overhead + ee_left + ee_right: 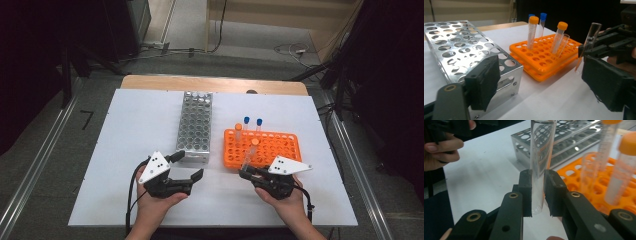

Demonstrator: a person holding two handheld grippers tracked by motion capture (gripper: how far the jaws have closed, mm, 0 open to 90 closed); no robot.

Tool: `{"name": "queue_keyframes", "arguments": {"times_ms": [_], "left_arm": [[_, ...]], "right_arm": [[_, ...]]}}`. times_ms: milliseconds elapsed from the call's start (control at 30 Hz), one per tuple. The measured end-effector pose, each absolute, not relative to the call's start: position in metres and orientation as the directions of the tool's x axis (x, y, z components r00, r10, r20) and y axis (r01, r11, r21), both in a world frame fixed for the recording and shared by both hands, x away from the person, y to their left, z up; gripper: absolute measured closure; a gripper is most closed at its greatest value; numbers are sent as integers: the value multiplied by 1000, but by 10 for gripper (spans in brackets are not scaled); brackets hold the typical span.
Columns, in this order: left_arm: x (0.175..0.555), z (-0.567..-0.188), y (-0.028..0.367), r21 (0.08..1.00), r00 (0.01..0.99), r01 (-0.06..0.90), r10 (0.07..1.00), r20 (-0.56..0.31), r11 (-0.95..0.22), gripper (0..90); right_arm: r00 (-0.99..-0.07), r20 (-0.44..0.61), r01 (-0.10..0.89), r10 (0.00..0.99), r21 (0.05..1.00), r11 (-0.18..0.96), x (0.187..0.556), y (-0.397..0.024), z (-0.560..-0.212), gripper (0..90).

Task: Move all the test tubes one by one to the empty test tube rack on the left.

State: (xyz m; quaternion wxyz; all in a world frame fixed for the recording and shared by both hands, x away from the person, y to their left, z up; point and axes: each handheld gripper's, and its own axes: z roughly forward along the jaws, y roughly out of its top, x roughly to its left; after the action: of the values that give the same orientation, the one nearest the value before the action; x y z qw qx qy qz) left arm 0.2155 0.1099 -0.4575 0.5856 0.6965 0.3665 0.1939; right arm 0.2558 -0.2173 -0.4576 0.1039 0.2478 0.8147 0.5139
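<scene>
Clear glass tube [541,157], two racks

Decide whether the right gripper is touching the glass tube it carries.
Touching. In the right gripper view, the right gripper has both black pads pressed against the sides of the clear glass tube, with no gap on either side.

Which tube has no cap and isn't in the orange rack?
The clear glass tube clamped in the right gripper; the others stand in the orange rack.
</scene>
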Motion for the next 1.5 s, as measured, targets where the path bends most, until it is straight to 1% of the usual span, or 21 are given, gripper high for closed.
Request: {"name": "queue_keyframes", "arguments": {"times_ms": [67,133,267,300,567,667,800,967,1233,1500], "left_arm": [[216,-458,106,955,655,292,738,-162,-50,212],[216,-458,103,952,673,303,718,-179,-46,222],[215,-457,98,952,705,302,684,-189,-48,274],[215,-457,98,952,705,302,684,-189,-48,292],[213,-457,81,951,777,299,599,-195,-79,440],[213,-458,76,950,792,300,578,-197,-88,473],[213,-458,70,948,803,304,561,-200,-97,506],[212,-459,64,946,818,303,541,-197,-114,568],[212,-460,62,944,826,302,531,-189,-132,659],[211,-460,61,947,832,289,527,-175,-142,715]], "right_arm": [[-862,86,295,500,887,355,255,-212,-459,742],[-867,89,296,490,884,363,254,-208,-460,741],[-879,87,291,469,877,382,252,-199,-463,741],[-880,89,291,466,876,384,252,-197,-464,742],[-900,85,279,428,866,415,247,-182,-468,742],[-906,84,275,415,862,426,244,-178,-469,742],[-915,80,265,395,858,441,241,-172,-470,742],[-925,75,252,371,853,457,237,-167,-471,742],[-932,72,241,355,855,460,234,-164,-470,742],[-935,71,237,348,854,463,234,-163,-470,742]]}}
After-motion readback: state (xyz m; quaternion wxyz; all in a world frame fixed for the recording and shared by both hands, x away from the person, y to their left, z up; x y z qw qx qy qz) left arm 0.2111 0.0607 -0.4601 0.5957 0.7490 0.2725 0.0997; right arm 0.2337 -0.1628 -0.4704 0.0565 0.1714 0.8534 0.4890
